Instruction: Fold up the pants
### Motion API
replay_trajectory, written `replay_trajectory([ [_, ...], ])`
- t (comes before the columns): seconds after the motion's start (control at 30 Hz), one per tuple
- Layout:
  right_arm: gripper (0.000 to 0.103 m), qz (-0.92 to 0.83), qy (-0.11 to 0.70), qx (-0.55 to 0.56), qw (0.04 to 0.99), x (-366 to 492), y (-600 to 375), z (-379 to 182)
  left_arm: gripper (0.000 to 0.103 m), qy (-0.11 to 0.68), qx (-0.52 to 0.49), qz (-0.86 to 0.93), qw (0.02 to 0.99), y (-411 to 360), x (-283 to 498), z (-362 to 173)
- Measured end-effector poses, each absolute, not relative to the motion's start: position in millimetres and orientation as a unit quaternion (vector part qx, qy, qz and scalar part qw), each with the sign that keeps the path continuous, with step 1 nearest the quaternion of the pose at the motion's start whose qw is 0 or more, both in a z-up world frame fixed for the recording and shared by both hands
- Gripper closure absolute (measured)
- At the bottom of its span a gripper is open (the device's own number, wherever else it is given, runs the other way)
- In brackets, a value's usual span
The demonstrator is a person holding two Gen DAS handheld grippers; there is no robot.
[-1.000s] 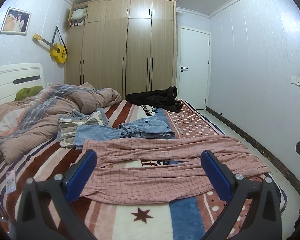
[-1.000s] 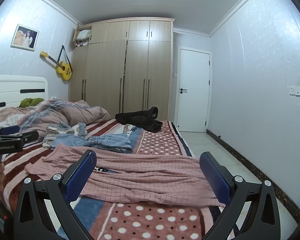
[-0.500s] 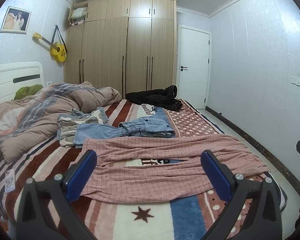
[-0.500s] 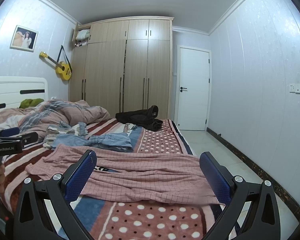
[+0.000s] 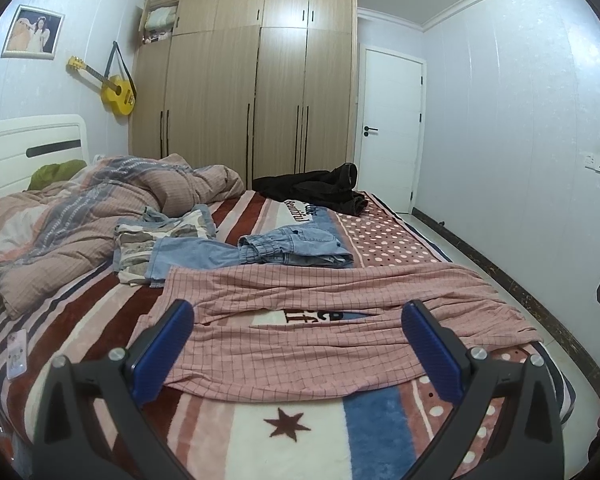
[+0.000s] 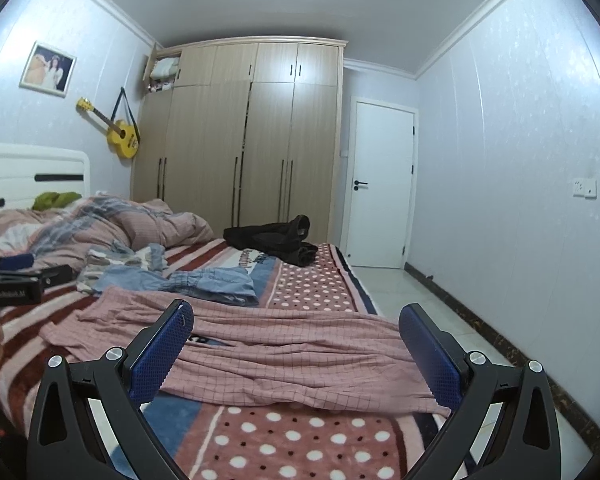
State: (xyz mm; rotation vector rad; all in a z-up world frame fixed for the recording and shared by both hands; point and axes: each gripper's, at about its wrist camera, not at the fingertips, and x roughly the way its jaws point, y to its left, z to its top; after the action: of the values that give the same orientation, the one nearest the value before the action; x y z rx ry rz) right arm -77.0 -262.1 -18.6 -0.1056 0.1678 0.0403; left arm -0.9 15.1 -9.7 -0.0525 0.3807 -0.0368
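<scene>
Pink checked pants (image 5: 324, 344) lie spread sideways across the near end of the bed, waistband to the left, leg ends to the right; they also show in the right wrist view (image 6: 284, 356). My left gripper (image 5: 298, 320) is open and empty, hovering above the pants' near edge. My right gripper (image 6: 294, 324) is open and empty, held above the pants towards the leg ends. The left gripper's body (image 6: 16, 288) shows at the left edge of the right wrist view.
Blue denim clothes (image 5: 284, 248) and a patterned garment (image 5: 148, 248) lie just behind the pants. A black garment (image 5: 320, 188) lies at the far side. A rumpled duvet (image 5: 80, 216) fills the left. The bed's edge (image 5: 548, 344) drops to the tiled floor at right.
Both views have shifted only slightly; the right gripper has tilted up a little. The pants have not moved and both grippers stay open.
</scene>
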Motion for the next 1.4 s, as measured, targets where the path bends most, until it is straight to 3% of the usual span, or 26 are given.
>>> replay_trajectory([
  [0.23,0.000,0.052,0.089,-0.038,0.994,-64,-258,-33,0.001,0.203,-0.037,-0.021,0.978,25,11,-23],
  [0.43,0.000,0.055,0.139,-0.022,0.988,-26,-258,-58,0.001,0.238,-0.078,-0.009,0.968,52,38,-50],
  [0.63,0.000,0.019,0.200,-0.004,0.980,16,-270,-102,0.001,0.335,-0.225,0.076,0.912,127,79,-123],
  [0.8,0.000,0.019,0.253,0.021,0.967,46,-283,-141,0.001,0.388,-0.257,0.151,0.872,170,97,-189],
  [1.07,0.001,-0.017,0.328,0.129,0.936,75,-344,-182,0.001,0.378,-0.269,0.144,0.874,177,120,-204],
  [1.17,0.006,-0.034,0.343,0.170,0.923,80,-375,-192,0.001,0.369,-0.276,0.147,0.875,183,133,-204],
  [1.33,0.020,-0.055,0.341,0.215,0.914,85,-422,-203,0.010,0.359,-0.291,0.164,0.871,196,147,-200],
  [1.4,0.020,-0.076,0.336,0.221,0.912,88,-437,-202,0.029,0.352,-0.296,0.169,0.872,200,150,-198],
])
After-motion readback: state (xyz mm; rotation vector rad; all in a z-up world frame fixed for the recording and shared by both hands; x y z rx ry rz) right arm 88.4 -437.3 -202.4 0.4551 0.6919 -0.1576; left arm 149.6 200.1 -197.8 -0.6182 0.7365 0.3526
